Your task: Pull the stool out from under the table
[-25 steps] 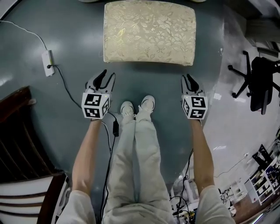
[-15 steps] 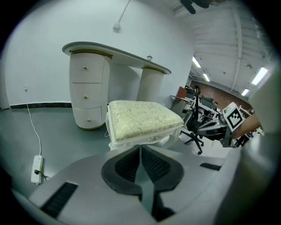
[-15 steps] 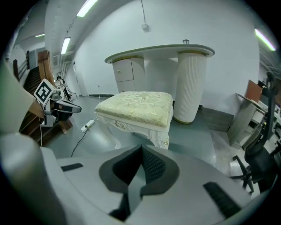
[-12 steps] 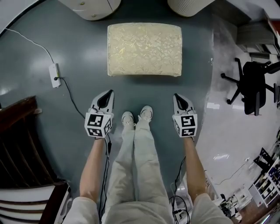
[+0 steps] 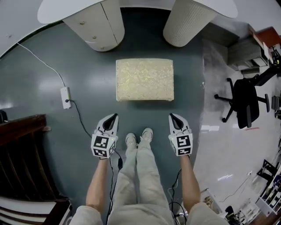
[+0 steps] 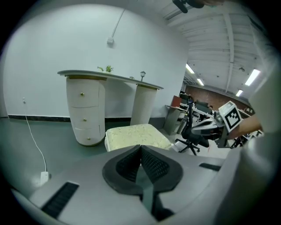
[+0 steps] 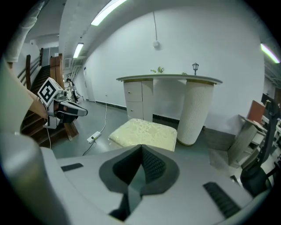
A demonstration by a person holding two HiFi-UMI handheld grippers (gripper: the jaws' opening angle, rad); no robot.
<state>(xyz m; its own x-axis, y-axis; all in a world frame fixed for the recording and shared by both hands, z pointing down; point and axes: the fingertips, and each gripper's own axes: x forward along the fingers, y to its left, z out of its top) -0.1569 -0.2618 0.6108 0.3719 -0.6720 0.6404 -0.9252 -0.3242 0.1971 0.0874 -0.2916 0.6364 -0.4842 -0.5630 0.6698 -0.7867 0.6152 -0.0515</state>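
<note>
You have drawn back from the stool [image 5: 145,80] and lifted both hands. Your left tongs [image 5: 113,117], which stood apart a second ago, are now pressed together like your right tongs [image 5: 172,117], with nothing between either pair. The stool stands alone on the floor [image 5: 44,88], in front of the counter [image 5: 57,11] and clear of its top, well apart from your tongs. I judge the pull done, with nothing left to grasp.
</note>
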